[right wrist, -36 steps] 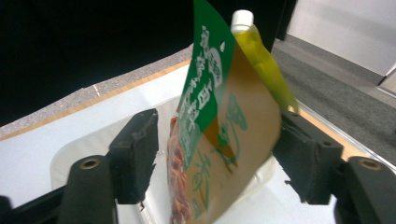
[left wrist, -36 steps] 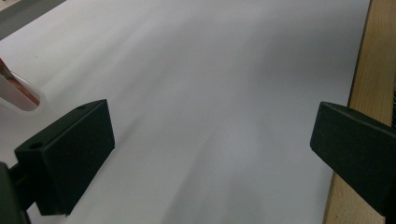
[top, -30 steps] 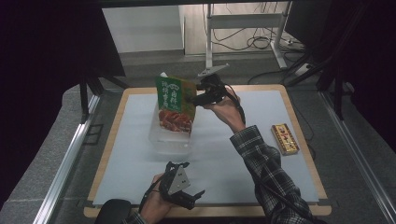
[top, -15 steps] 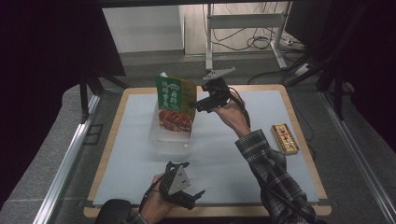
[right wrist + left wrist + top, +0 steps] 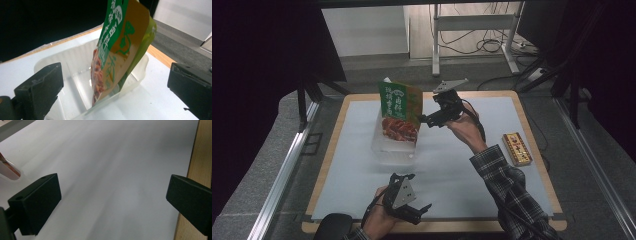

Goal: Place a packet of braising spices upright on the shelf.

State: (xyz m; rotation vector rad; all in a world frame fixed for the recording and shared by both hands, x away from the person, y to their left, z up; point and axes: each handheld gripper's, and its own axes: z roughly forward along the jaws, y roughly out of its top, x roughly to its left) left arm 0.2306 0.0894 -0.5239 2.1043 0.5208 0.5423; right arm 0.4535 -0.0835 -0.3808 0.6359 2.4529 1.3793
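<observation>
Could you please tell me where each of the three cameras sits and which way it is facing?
High view: above the person's side, looking forward and down at the table; forearms, left gripper, right gripper.
Left gripper view: between open jaws, across bare white mat.
Right gripper view: between open jaws, toward snack pouch in clear tray.
Shared with high view: pouch, tray.
</observation>
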